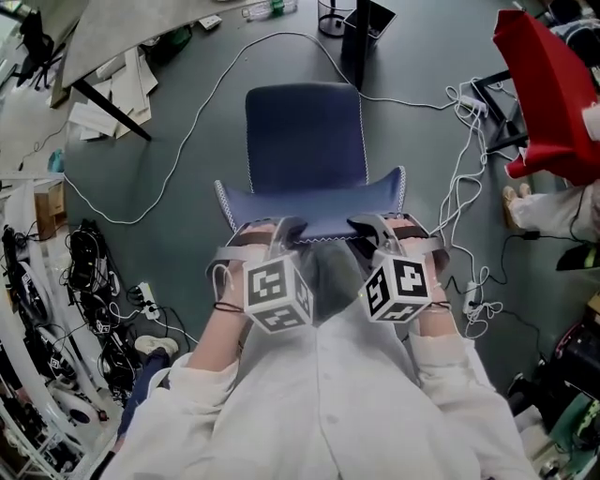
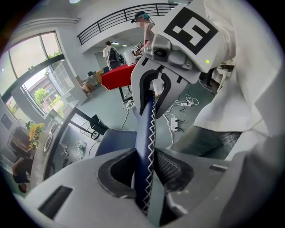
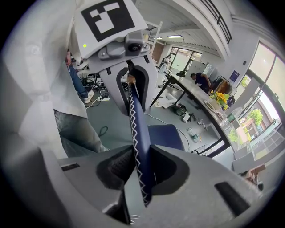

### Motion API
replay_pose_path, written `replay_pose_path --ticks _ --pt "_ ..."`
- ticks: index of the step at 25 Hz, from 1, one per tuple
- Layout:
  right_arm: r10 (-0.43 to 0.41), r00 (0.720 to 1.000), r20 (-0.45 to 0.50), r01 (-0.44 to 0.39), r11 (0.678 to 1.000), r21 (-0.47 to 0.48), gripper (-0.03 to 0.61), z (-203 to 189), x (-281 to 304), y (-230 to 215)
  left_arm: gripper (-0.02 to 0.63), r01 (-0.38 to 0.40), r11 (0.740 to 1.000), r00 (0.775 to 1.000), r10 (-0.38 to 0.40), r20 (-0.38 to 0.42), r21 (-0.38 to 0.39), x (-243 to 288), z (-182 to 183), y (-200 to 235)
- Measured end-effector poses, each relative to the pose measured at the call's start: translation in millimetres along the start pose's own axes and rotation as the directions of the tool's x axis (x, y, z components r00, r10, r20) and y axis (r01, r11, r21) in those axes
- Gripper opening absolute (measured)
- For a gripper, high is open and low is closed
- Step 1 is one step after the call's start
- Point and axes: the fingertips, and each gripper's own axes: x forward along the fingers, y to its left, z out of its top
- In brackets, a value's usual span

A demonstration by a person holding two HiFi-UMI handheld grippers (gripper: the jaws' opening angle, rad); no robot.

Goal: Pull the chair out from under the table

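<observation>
Where the person's white sleeves point(image 1: 234, 375) end, nearest the camera, the left marker cube point(image 1: 277, 292) and the right marker cube point(image 1: 398, 289) sit side by side, both tipped steeply down. Just beyond them the left gripper point(image 1: 281, 230) and the right gripper point(image 1: 370, 228) are both clamped on the top edge of the backrest point(image 1: 314, 204) of a blue chair point(image 1: 305, 141).

The left gripper view shows the left gripper point(image 2: 144, 171) with its jaws pressed onto the thin, white-stitched backrest point(image 2: 147, 133) from both sides. The right gripper point(image 2: 153, 84) grips the same edge farther along. The right gripper view mirrors this: the right gripper point(image 3: 140, 171) has its pads closed on the backrest point(image 3: 136, 129), and the left gripper point(image 3: 131, 75) is ahead on the same edge.

Past the backrest, the seat point(image 1: 305, 131) faces away from the person. The chair stands on open grey floor point(image 1: 187, 244), near the middle of it. A white cable point(image 1: 202, 103) loops across the floor around the chair's left side and behind it.

The table point(image 1: 122, 37) is at the floor's far left corner, well apart from the chair, with papers point(image 1: 112, 94) lying under it. A black bin point(image 1: 333, 19) stands at the far edge, and red furniture point(image 1: 548, 94) stands at the far right corner beside a power strip point(image 1: 469, 101).
</observation>
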Motion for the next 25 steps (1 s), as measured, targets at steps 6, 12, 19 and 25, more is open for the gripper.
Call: replay_pose_path --ticks 6,12,19,25 --pt "0.009 1.000 -0.007 -0.009 1.000 -0.003 0.087 -8.8 -11.7 26.8 0.118 0.007 1.000 1.000 -0.007 0.001 -0.001 -2.3 5.7 -29.9" --pt "0.018 1.000 0.005 -0.018 0.999 -0.028 0.087 -21.3 -25.6 56.8 0.118 0.004 1.000 1.000 -0.004 -0.016 0.000 -2.7 14.2 -64.7" --pt "0.038 0.999 0.030 -0.035 0.996 -0.078 0.086 -30.5 -47.2 109.5 0.118 -0.043 0.997 0.998 0.041 -0.046 -0.061 -11.9 18.8 -120.6" --pt "0.082 0.996 0.042 -0.077 0.991 -0.111 0.086 -39.0 -66.0 161.8 0.118 -0.051 0.994 0.997 0.045 -0.069 -0.092 -19.8 21.8 -175.5"
